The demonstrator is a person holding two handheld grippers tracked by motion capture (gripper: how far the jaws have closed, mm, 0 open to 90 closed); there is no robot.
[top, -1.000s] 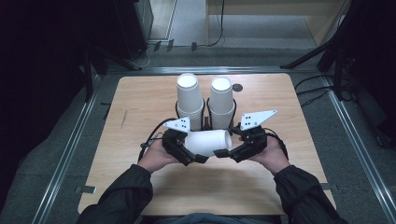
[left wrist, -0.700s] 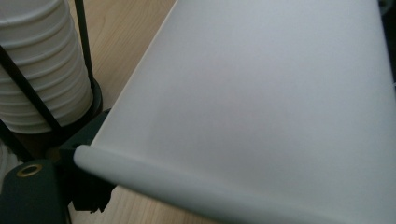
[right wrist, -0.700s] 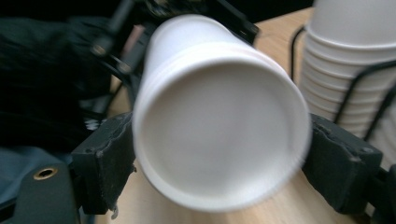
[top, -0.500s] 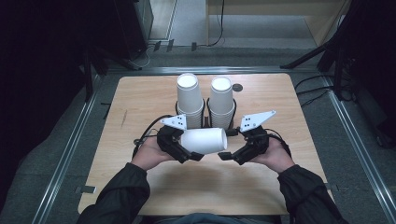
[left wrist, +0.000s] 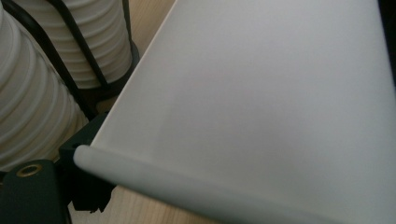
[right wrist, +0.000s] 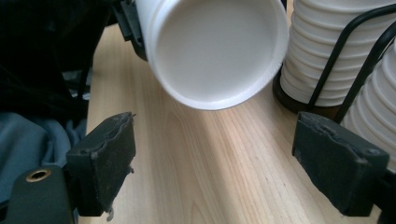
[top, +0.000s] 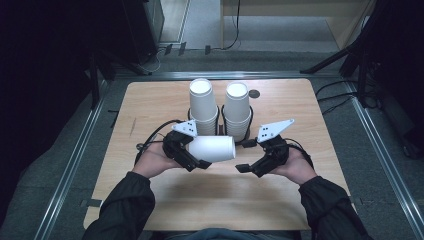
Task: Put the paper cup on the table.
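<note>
- A person sits at a wooden table (top: pixel 150 105) and holds a black claw in each hand.
- The left claw (top: pixel 192 157) holds a white paper cup (top: pixel 212 148). The cup lies on its side, up off the table.
- The cup's wide rim end sits in the left claw. Its closed bottom points toward the right claw (top: pixel 245 168).
- From the left claw's own camera, the cup (left wrist: pixel 261 107) is very close and its rolled rim runs along the bottom. A black jaw presses against the rim at the lower left.
- The right claw is wide open. Its jaws have just been opening, and nothing is between them.
- From the right claw's own camera, I see two black pads (right wrist: pixel 105 161) far apart, with bare wood between them. The round bottom of the cup (right wrist: pixel 217 44) is just past the pads and does not touch them.
- The two claws are near each other, with a small gap between the right claw and the cup.
- Behind the cup stand two tall stacks of white cups in a black wire holder (top: pixel 220 126). The left stack (top: pixel 202 102) and the right stack (top: pixel 236 105) stand side by side, upside down.
- The held cup is right in front of the stacks, near the middle of the table.
- The person wears dark sleeves (top: pixel 127 210).
- Black cables (top: pixel 150 137) trail from the left claw across the table.
</note>
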